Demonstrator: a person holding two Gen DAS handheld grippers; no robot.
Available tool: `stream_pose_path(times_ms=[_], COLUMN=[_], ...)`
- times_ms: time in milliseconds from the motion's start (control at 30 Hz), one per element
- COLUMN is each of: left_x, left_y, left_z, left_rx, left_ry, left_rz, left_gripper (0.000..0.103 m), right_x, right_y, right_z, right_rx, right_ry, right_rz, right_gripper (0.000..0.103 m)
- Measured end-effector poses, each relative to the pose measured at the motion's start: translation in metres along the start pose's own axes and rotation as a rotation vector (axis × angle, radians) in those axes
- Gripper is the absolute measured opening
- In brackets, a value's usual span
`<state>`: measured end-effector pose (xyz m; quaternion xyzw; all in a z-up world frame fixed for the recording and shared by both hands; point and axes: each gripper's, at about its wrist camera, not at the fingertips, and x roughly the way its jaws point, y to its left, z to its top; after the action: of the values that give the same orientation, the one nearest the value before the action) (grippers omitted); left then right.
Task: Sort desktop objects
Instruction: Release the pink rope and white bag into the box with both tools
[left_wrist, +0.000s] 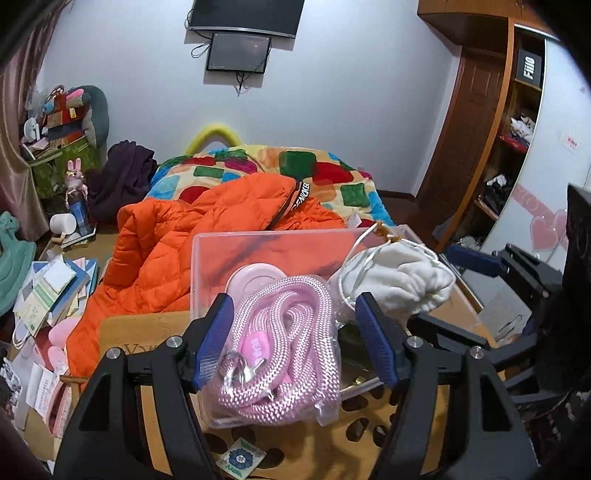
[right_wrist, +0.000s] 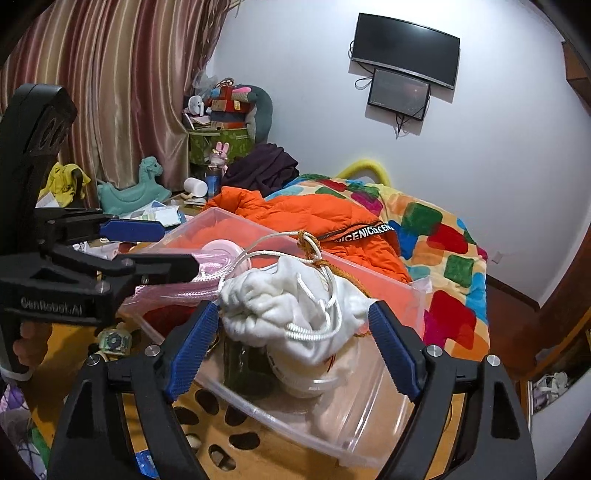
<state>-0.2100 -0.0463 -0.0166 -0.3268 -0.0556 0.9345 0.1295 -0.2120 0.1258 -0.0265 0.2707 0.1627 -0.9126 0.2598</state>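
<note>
A clear plastic bin (left_wrist: 207, 258) stands on a wooden table (left_wrist: 354, 417). In it lie a bagged pink rope (left_wrist: 284, 343), a pink round case (left_wrist: 255, 277) and a white drawstring pouch (left_wrist: 402, 277). My left gripper (left_wrist: 295, 339) is open, its blue pads on either side of the pink rope. My right gripper (right_wrist: 295, 343) is open around the white pouch (right_wrist: 288, 302), pads apart from it. The bin's rim (right_wrist: 332, 439) shows in the right wrist view, and the left gripper (right_wrist: 147, 251) shows there at the left over the rope (right_wrist: 207, 273).
Behind the bin lie an orange puffer jacket (left_wrist: 177, 251) and a colourful blanket (left_wrist: 332, 177). Books and papers (left_wrist: 51, 288) clutter the left. A floral card (left_wrist: 240, 459) lies on the table. A wardrobe (left_wrist: 491, 140) stands right. Curtains (right_wrist: 110, 92) hang at the left.
</note>
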Motion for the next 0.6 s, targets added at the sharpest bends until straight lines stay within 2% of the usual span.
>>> stream_pose_path(times_ms=[200,267,333,367,600], left_x=[-0.018,-0.025,-0.033,-0.039,-0.059], left_y=[-0.006,-0.011,-0.015,-0.018,-0.03], left_z=[-0.001,-0.002,-0.003,-0.005,-0.016], left_rx=[0.008,0.02,0.036,0.049,0.102], left_ry=[-0.032,-0.048,-0.07,-0.085,-0.126], left_rz=[0.008,0.017,0.031,0.043,0.084], left_gripper=[0.078,0.087,0.092,0.094,0.096], right_x=[-0.008,-0.012,-0.017,-0.021,-0.05], right_y=[0.002,0.002,0.001,0.001,0.012], right_z=[-0.011,-0.014,-0.016,-0.017,-0.023], right_rx=[0.021,0.038,0.052,0.057,0.086], right_ry=[0.021,0.022,0.014,0.004,-0.045], right_rz=[-0.052,-0.071,-0.103,-0.11,-0.117], right_gripper=[0.082,0.084,0.095,0.097,0.102])
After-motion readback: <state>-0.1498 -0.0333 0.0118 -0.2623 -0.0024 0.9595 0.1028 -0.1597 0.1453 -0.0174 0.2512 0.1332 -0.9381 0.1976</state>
